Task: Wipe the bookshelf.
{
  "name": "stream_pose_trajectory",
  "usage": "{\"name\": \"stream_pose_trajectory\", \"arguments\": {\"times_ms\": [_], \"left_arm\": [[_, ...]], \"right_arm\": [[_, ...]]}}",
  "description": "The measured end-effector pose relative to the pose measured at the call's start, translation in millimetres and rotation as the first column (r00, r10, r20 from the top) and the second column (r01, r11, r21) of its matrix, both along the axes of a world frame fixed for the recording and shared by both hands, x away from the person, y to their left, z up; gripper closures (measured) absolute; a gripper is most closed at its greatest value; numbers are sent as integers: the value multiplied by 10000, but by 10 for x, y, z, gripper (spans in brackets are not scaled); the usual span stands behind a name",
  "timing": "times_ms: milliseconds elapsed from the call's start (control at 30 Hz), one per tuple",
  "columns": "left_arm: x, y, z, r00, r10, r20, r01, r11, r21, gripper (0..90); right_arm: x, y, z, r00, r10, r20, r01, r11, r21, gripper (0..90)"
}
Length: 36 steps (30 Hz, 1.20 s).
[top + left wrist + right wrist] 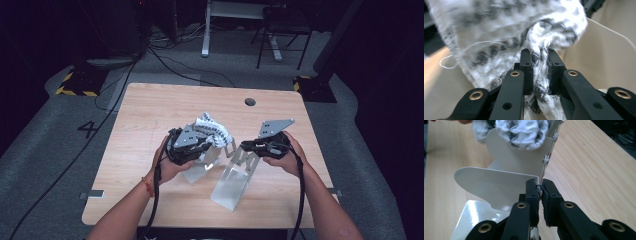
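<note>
A: What carries everything?

B: A pale wooden table (150, 115) on grey carpet, in a dark room. Cables run across the floor beyond its far edge, a desk frame and a chair stand further back, and there is a round hole near the far right corner.

A: And the work itself?

B: A white metal rack (231, 182) stands around the middle of the table, closer to the near edge. The left gripper (209, 145) holds a black-and-white checked cloth (210, 129) bunched above the rack's left part. The right gripper (244, 146) is clamped on the rack's upright edge.

A: What do the close views add?

B: The left gripper view shows the jaws pinched tight on a twisted fold of the cloth (537, 75), with a loose thread hanging at the left. The right gripper view shows the jaws nipping a thin plate edge of the rack (499, 185), curved shelves beside it and the cloth (521, 130) above.

A: Room to move?

B: Bare wood lies open toward the far edge and both side edges; the rack's base sits near the near edge.
</note>
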<state>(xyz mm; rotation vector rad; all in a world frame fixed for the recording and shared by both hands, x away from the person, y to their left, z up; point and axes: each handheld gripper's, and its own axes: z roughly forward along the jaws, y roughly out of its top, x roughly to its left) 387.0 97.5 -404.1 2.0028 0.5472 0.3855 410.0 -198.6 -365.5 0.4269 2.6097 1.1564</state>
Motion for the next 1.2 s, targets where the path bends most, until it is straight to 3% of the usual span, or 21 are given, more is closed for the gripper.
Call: {"name": "stream_pose_trajectory", "arguments": {"times_ms": [67, 267, 333, 400, 467, 500, 567, 667, 800, 867, 967, 1033, 1100, 1200], "left_arm": [[23, 17, -37, 9991, -121, -416, 101, 9988, -489, 785], [-70, -29, -149, 9975, -192, -684, 170, 9993, -331, 788], [-109, -63, -202, 9950, -228, -968, 170, 9981, -596, 789], [-159, -111, -216, 9973, -110, -721, 91, 9996, -270, 789], [-192, -136, -232, 9992, 330, -240, -323, 9990, 315, 788], [-211, -146, -256, 9980, 636, -11, -633, 9955, 702, 787], [-248, -155, -317, 9973, 724, 142, -735, 9911, 1107, 786], [-246, -149, -430, 9979, 641, -128, -619, 9891, 1336, 785], [-225, -178, -589, 9972, 694, -291, -623, 9780, 1989, 785], [-234, -203, -652, 9979, 625, -161, -570, 9709, 2326, 784], [-209, -182, -748, 9980, 421, -465, -299, 9711, 2369, 783], [-188, -158, -824, 9967, 480, -658, -280, 9607, 2762, 783], [-187, -137, -897, 9948, 457, -906, -178, 9575, 2880, 783], [-210, -134, -910, 9955, 417, -849, -148, 9552, 2955, 783]], "right_arm": [[9, -15, -2, 9998, -171, 33, 171, 9999, 8, 844], [37, -32, -10, 9994, -343, 100, 342, 9994, 70, 845], [63, -31, -18, 9988, -472, 97, 470, 9987, 180, 846], [86, -27, -27, 9982, -590, 122, 586, 9979, 271, 846], [100, -29, -35, 9977, -671, 72, 668, 9970, 382, 847], [103, -31, -40, 9978, -654, 55, 651, 9969, 439, 847], [89, -26, -45, 9973, -726, 64, 722, 9962, 483, 847], [67, -20, -50, 9967, -795, 162, 786, 9957, 487, 847], [43, -22, -54, 9960, -876, 193, 865, 9949, 527, 846], [24, -19, -56, 9952, -953, 241, 939, 9942, 522, 846], [6, -27, -61, 9947, -995, 276, 979, 9936, 560, 844], [3, -37, -68, 9941, -1056, 261, 1037, 9924, 660, 835], [-4, -53, -72, 9937, -1102, 198, 1082, 9907, 824, 821], [-24, -104, -50, 9907, -1344, 222, 1311, 9851, 1116, 772]]}}
